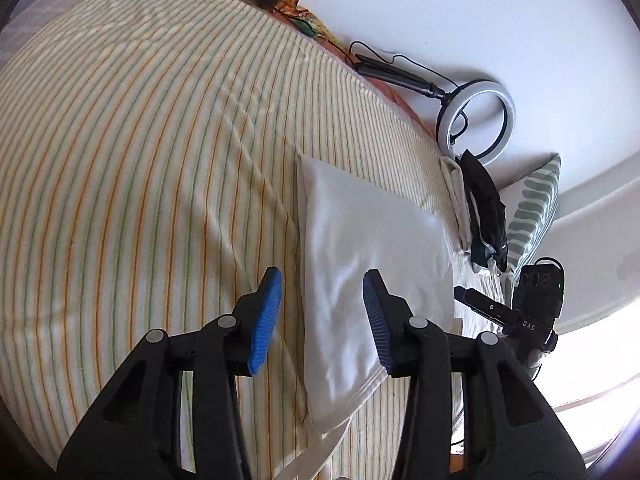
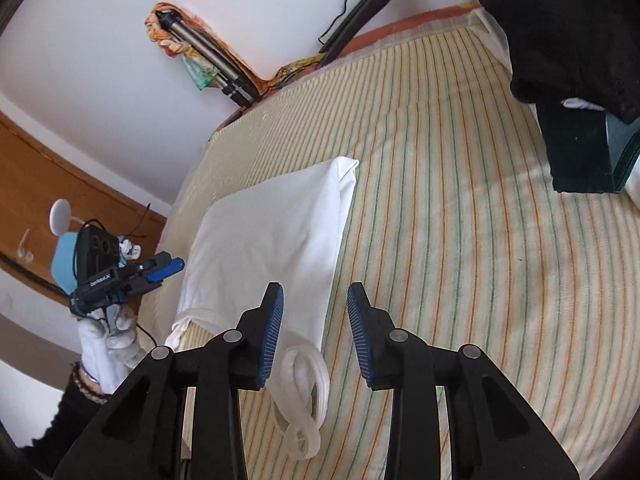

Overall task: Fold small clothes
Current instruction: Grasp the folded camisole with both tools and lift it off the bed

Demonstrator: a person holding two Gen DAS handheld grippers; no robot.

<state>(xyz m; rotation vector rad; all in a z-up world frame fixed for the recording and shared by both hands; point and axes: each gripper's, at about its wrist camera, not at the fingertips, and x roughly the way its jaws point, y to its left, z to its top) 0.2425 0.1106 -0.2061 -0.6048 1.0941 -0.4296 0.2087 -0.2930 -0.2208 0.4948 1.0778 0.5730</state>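
Blue-padded, the left gripper (image 1: pixel 322 300) hangs partly open above the near left edge of the folded white garment (image 1: pixel 368 264) on the striped bedsheet (image 1: pixel 160 160), gripping nothing; the right gripper (image 2: pixel 315 312), narrower, holds nothing over its straps.

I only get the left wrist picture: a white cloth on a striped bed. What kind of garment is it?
Observer: The right wrist view shows looped shoulder straps bunched at the near end of the white top, so it looks sleeveless.
Operator: Who is holding the gripper I look along?
Observer: A hand in a white glove holds the left gripper beside the top.
Operator: Is the other gripper holding anything?
Observer: No. The right gripper is open above the top's near edge and pinches nothing.
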